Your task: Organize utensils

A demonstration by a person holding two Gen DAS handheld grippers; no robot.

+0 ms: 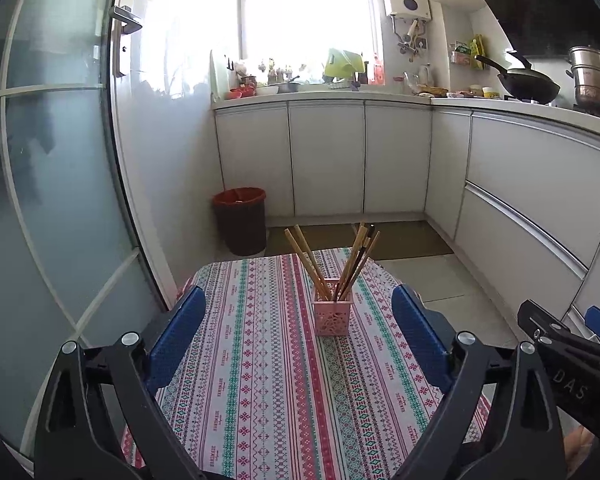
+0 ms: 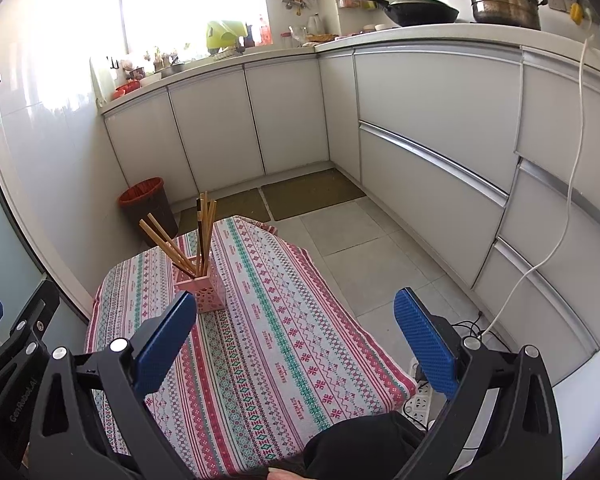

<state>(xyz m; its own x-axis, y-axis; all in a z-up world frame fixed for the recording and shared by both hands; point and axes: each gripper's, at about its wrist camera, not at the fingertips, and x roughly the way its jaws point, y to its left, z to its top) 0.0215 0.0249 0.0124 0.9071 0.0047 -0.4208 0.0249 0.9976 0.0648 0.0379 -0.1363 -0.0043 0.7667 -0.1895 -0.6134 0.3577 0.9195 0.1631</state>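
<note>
A pink perforated holder stands upright on a small table with a striped patterned cloth. Several wooden chopsticks lean out of it in two bunches. My left gripper is open and empty, above the table's near side, with the holder ahead between its blue fingers. My right gripper is open and empty, to the right of the holder, its chopsticks and the cloth. The right gripper also shows at the left wrist view's right edge.
A dark bin with a red rim stands on the floor beyond the table. White cabinets run along the back and right. A frosted glass door is at the left. A power strip and cables lie on the floor at the table's right.
</note>
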